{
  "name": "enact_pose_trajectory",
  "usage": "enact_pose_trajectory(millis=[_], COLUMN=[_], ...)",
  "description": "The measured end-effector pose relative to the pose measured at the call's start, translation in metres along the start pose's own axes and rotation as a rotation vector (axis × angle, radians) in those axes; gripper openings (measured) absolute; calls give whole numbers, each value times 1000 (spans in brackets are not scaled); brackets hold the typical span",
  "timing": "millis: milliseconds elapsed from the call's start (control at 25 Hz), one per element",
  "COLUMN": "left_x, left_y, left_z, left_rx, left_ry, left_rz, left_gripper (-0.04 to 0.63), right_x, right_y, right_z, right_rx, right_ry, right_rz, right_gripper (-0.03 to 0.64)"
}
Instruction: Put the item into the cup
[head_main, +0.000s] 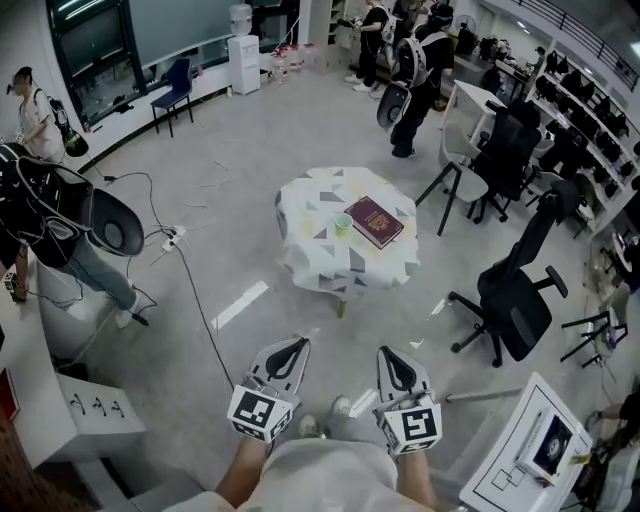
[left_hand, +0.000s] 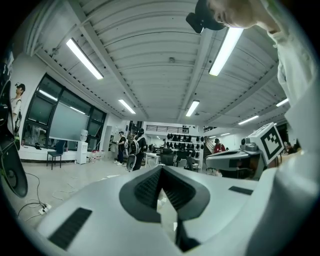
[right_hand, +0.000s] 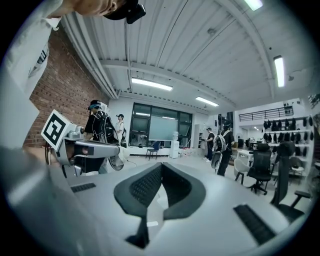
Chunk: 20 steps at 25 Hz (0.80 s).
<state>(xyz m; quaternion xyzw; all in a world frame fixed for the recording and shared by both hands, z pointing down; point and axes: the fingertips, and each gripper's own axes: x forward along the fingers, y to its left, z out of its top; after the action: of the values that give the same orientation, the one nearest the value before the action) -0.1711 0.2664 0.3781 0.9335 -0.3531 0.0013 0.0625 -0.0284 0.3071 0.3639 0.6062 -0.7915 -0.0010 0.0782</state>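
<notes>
A small round table (head_main: 312, 256) with a white, grey-patterned cloth stands a few steps ahead in the head view. On it sit a small green cup (head_main: 343, 224) and, touching its right side, a flat dark red booklet (head_main: 374, 221). Both grippers are held low near my body, far short of the table. My left gripper (head_main: 300, 343) (left_hand: 161, 168) is shut with nothing in it. So is my right gripper (head_main: 388, 352) (right_hand: 160, 165), whose jaws also meet at the tips. Neither gripper view shows the cup or the booklet clearly.
Black office chairs (head_main: 512, 300) and a white chair (head_main: 466, 182) stand right of the table. A cable (head_main: 195, 290) runs over the grey floor on the left, near a person with a backpack (head_main: 72, 235). A white desk (head_main: 522, 450) is at lower right. People (head_main: 408, 70) stand behind.
</notes>
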Motion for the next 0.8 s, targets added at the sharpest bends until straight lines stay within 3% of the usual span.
enact_pose_trajectory(millis=[800], left_x=[58], left_y=[40], left_z=[18], left_rx=[55], left_ry=[2], left_rz=[58], left_gripper=[9], right_x=[83], right_y=[-36], right_z=[-2], right_rx=[42], right_ry=[-39], right_rz=[67], right_gripper=[8])
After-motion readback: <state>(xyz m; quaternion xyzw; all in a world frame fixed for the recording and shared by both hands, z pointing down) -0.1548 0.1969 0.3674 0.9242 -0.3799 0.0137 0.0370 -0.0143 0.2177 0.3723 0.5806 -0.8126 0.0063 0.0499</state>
